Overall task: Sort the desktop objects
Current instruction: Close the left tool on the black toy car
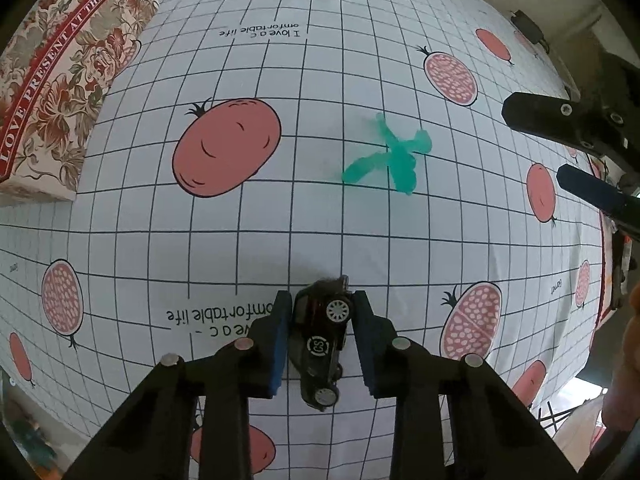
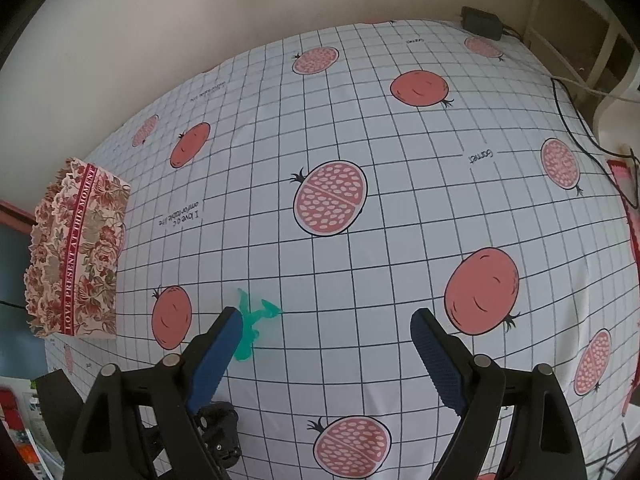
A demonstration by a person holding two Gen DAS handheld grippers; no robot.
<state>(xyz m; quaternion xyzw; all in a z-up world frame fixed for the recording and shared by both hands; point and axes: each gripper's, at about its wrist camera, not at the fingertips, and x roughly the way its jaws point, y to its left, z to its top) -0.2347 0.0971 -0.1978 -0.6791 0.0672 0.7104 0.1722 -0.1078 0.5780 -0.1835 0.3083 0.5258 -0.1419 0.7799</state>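
Left wrist view: my left gripper (image 1: 320,332) has its two blue pads (image 1: 280,340) closed against the sides of a black toy car (image 1: 322,344). The car lies on its side between them, wheels facing the camera, nose pointing away, a white "GS" roundel on its door. It sits above the tablecloth (image 1: 280,240), a white grid print with pomegranates. Ahead and slightly right lies a green toy (image 1: 390,156), translucent and cross-shaped, flat on the cloth and well apart from the car. A floral box (image 1: 68,80) stands at the far left. My right gripper (image 1: 576,156) enters from the right edge, its two fingers apart with nothing between them.

Right wrist view: my right gripper (image 2: 328,356) is spread wide over bare cloth (image 2: 360,320), holding nothing. The green toy (image 2: 252,328) lies just beside the left finger, partly hidden behind its pad (image 2: 216,356). I cannot tell whether they touch. The box (image 2: 76,248) stands at the table's left edge. A black adapter (image 2: 480,22) rests at the far corner, a cable (image 2: 576,120) running down the right side.
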